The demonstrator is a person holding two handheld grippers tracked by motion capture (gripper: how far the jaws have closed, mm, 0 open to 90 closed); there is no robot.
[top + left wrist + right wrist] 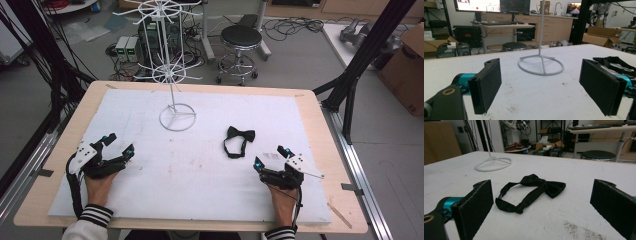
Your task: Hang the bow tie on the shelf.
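While both hands rest low on the white-covered worktop (150,200) near the bottom of the high view, each holds its claw pointing up the frame. The left claw (118,143) sits at lower left, its jaws spread wide with nothing between them; in the left gripper view the two black pads stand far apart over bare white surface. The right claw (271,155) sits at lower right, the forearm coming straight up from the bottom edge, and its jaws are likewise spread wide and hold nothing.

Just above and left of the right claw in the high view lies the bow tie (239,141), flat on the worktop and apart from both claws. It is black, with a knotted bow at its upper end and a thin neck strap curling into a loop below. In the right gripper view the bow tie (531,191) lies centre frame, beyond the pads. A white wire rack (172,75) stands at upper centre on its ring base.
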